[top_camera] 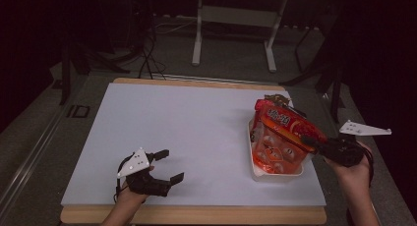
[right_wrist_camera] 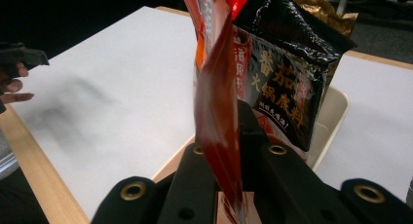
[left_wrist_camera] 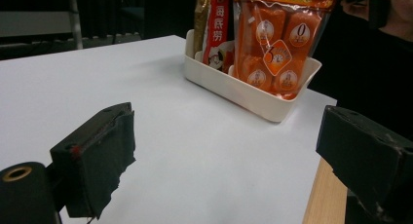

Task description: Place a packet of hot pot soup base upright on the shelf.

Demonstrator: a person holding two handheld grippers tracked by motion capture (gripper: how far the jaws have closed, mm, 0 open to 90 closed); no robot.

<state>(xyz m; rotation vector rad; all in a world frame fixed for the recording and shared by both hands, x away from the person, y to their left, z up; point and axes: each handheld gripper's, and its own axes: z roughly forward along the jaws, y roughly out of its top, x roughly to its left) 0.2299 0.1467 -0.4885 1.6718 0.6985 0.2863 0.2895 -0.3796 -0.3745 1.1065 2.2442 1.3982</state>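
Left of the white tray [top_camera: 255, 173], the left gripper [top_camera: 166, 165] rests with jaws apart, while the right gripper [top_camera: 311, 142] pinches the orange snack bag [top_camera: 278, 142] standing in that tray, seemingly light, crinkly, slippery, best held by its flat edge seam.

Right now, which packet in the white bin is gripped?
The orange snack bag, nearest the person; the right hand-held gripper pinches its edge. The red and black packets behind stand free.

Dim lab or studio space, white board [top_camera: 187, 132] on a wooden table [top_camera: 196, 215], grey carpeted floor [top_camera: 231, 54], metal desk legs [top_camera: 197, 34] behind, loose cables [top_camera: 147, 59] trailing, black surroundings
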